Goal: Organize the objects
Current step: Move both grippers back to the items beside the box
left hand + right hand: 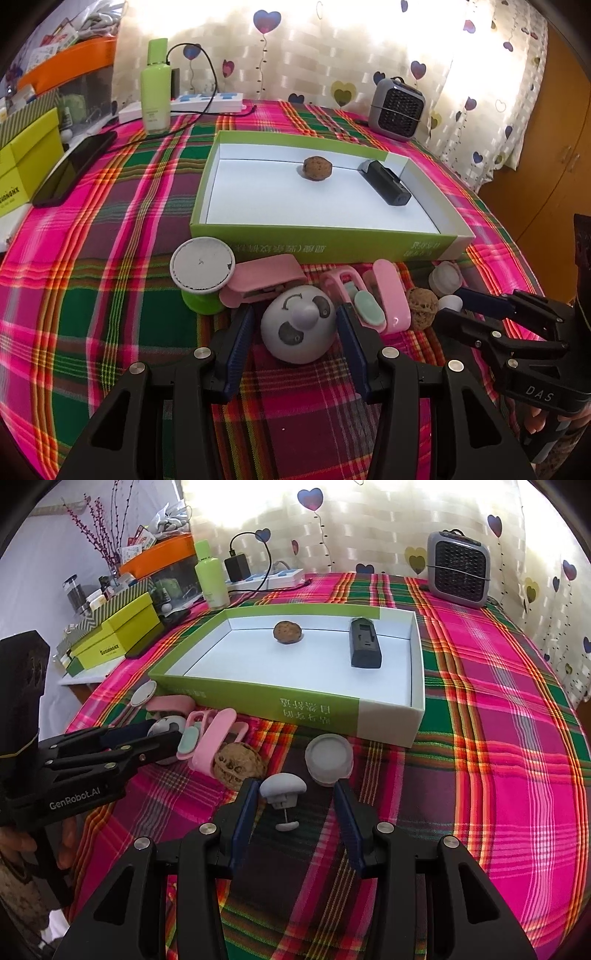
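Note:
A grey ball with a panda face rests on the plaid cloth between the fingers of my left gripper. It nearly fills the gap, and a sliver of cloth shows beside the left pad. My right gripper stands open around a small grey mushroom-shaped knob without touching it. Behind lies the green box holding a walnut and a black device. A second walnut, a white cap, pink clips, a pink stapler and a green spool lie in front of the box.
A grey heater stands at the back right. A green bottle, a power strip and a black phone are at the back left. Yellow-green boxes sit past the table's left edge.

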### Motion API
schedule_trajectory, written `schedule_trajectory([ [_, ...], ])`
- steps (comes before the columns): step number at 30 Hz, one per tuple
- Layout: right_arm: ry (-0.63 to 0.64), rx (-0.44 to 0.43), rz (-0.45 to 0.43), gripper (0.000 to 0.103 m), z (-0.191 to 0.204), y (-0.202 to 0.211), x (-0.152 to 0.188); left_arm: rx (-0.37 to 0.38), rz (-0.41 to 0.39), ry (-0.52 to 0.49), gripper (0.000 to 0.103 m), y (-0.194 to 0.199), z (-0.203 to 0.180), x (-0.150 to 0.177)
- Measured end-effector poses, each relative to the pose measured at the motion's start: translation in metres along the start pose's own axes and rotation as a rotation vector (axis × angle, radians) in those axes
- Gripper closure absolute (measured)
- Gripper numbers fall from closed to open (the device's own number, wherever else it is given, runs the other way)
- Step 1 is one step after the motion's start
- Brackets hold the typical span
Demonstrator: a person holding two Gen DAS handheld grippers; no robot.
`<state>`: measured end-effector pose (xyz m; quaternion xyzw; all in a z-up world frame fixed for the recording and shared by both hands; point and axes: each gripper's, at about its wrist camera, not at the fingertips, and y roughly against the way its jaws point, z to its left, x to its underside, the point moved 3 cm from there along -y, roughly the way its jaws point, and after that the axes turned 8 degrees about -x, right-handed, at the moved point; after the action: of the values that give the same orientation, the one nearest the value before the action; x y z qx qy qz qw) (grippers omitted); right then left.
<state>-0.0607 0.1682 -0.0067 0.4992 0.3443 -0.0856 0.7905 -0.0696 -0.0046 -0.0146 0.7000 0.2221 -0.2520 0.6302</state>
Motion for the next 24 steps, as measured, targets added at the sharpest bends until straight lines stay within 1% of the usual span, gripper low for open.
schedule_trajectory([
  [9,0.016,0.004,0.006,0.059,0.0019,-0.0026,-0.0022,0.014,-0.001,0.013,0.058,-0.0020,0.0010,-0.0028],
  [11,0.014,0.002,0.006,0.059,0.0017,-0.0030,-0.0027,0.018,-0.001,0.020,0.060,-0.0027,0.0014,-0.0036],
  [12,0.012,0.000,0.005,0.059,0.0014,-0.0030,-0.0029,0.019,-0.002,0.026,0.065,-0.0026,0.0023,-0.0035],
  [13,0.010,-0.001,0.004,0.061,0.0010,-0.0030,-0.0031,0.018,-0.002,0.033,0.067,-0.0033,0.0026,-0.0045],
  [17,0.006,0.006,0.003,0.069,0.0002,-0.0032,-0.0032,0.031,-0.005,0.048,0.068,-0.0029,0.0048,-0.0028],
  [22,0.009,0.009,0.002,0.072,0.0011,-0.0028,-0.0027,0.031,-0.004,0.049,0.069,-0.0031,0.0050,-0.0032],
  [24,0.008,0.012,0.001,0.075,0.0009,-0.0025,-0.0028,0.030,-0.004,0.048,0.069,-0.0028,0.0055,-0.0030],
])
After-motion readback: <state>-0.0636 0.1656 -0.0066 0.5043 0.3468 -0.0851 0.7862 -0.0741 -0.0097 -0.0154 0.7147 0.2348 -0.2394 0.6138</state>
